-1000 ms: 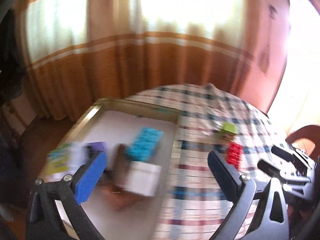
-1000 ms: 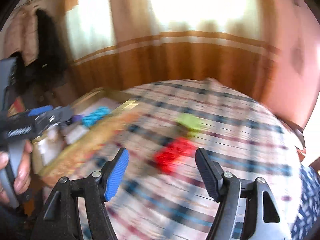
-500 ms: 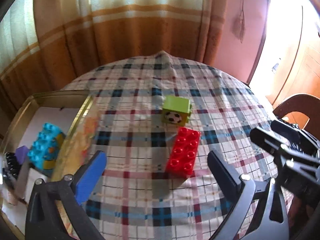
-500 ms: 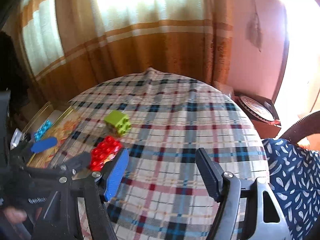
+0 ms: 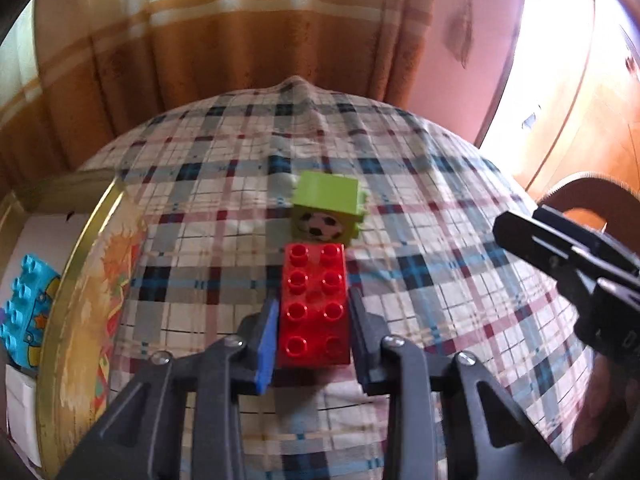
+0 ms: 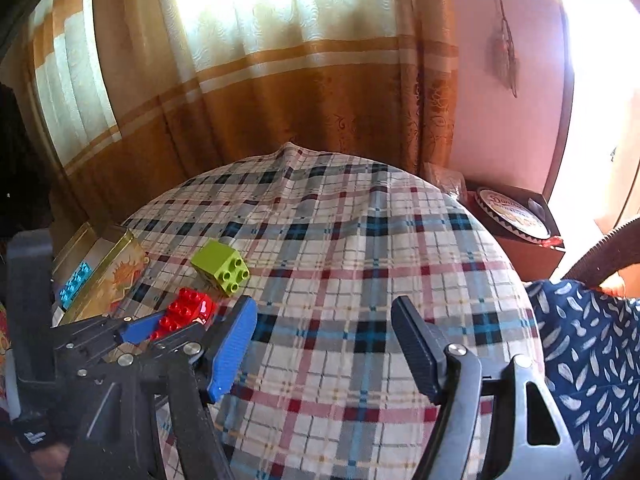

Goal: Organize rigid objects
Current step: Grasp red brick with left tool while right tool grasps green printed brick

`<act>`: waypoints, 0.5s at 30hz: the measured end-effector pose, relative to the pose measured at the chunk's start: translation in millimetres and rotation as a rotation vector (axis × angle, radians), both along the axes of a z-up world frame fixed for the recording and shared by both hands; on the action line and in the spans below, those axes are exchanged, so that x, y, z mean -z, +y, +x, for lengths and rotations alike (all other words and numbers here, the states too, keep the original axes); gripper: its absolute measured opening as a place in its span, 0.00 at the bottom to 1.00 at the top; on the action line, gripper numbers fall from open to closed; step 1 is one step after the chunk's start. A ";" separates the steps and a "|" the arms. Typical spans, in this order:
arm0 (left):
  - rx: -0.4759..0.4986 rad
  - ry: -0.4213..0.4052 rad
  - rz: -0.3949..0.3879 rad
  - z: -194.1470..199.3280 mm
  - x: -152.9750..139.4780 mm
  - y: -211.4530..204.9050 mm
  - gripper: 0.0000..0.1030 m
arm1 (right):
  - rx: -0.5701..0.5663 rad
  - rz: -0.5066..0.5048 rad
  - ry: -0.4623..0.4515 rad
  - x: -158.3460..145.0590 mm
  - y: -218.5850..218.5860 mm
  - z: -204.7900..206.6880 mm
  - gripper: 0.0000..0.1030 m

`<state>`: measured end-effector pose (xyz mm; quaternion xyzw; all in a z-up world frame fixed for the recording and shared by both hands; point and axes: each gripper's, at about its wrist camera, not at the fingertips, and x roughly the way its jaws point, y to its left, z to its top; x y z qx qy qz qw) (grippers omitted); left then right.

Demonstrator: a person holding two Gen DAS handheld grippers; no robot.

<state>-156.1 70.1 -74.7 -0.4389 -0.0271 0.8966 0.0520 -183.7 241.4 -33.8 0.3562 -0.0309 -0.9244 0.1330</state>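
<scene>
At the far left stands the gold tin [image 5: 86,248], its lid printed in orange and yellow, with a turquoise stud brick [image 5: 24,312] lying inside on white paper. No wording on the lid can be read. Just right of it, on the plaid tablecloth [image 5: 420,240], the left gripper [image 5: 314,320] has just been closing and now stands clamped on the red two-by-four brick [image 5: 314,300], one pad against each long side. The brick sits studs up on the cloth, and its long axis runs straight away from the gripper along the fingers, so the grip spans the short width. The tin lies to the left of this grip and the left hand is plainly the nearer one to it — by my judgement the coming move is a lift and a carry leftward over the tin's rim.

Touching the red brick's far end is the lime-green cube brick [image 5: 326,208], tipped on its side so its studs face right; it carries a printed football and no lettering.

Further right the right gripper [image 6: 324,344] hovers over bare cloth with its jaws apart and nothing between them, the green cube ahead and to its left. Beyond the table's edge a round tin [image 6: 512,214] on a brown box bears script too small to read
</scene>
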 end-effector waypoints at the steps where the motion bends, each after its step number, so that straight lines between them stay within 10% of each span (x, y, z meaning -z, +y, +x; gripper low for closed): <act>1: -0.040 0.012 -0.019 0.4 -2.0 -6.6 0.30 | -0.014 -0.001 0.003 0.2 -3.0 -2.8 0.70; 15: -0.209 0.033 -0.055 -15.0 1.0 -43.1 0.30 | -0.189 0.062 0.006 0.2 -78.3 -43.9 0.70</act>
